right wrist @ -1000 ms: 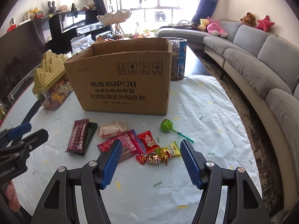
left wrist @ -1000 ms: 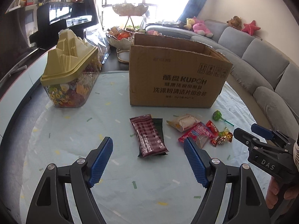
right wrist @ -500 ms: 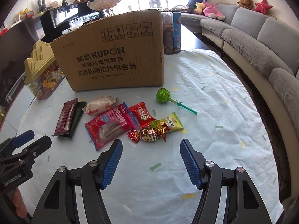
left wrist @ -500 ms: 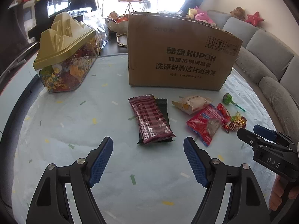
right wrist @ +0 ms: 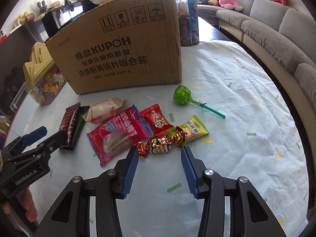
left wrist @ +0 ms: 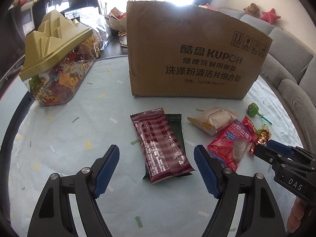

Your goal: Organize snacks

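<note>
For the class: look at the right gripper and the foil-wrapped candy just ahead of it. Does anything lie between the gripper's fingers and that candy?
Nothing visible does. The right gripper, its jaws closing with nothing between them yet, faces the foil-wrapped candy across bare tablecloth. The yellow-green packet touches the candy's far end, and the red packet lies beside it.

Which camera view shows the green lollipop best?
The right wrist view: the green lollipop lies whole and large there, head and stick clear, right of the cardboard box. In the left wrist view the lollipop is small, near the right edge.
</note>
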`<move>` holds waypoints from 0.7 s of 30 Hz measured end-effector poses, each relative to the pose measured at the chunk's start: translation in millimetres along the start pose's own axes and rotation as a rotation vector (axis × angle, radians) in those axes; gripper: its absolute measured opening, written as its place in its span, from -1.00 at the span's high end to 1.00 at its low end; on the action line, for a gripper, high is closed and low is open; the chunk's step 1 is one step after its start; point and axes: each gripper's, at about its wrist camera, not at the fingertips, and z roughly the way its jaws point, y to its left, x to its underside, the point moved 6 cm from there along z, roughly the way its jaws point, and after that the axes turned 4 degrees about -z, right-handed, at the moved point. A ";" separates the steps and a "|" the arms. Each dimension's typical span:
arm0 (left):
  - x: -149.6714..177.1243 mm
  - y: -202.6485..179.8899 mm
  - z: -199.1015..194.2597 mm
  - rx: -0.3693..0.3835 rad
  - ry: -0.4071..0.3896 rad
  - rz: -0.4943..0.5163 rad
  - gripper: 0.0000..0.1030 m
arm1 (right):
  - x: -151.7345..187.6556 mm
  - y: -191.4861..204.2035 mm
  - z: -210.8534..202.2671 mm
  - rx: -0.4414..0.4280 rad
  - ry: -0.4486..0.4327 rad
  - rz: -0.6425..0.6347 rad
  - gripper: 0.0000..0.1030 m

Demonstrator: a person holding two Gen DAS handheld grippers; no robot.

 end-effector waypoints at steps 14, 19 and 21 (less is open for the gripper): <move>-8.1 5.1 20.7 0.021 0.029 -0.037 -0.08 | -8.9 7.4 14.2 0.003 0.012 -0.021 0.59; -8.5 2.8 24.5 0.044 0.040 -0.046 0.19 | -7.8 4.6 12.6 0.013 0.005 -0.020 0.61; -9.0 0.4 24.0 0.041 0.041 -0.035 0.25 | -8.0 4.0 11.0 0.018 0.000 -0.020 0.61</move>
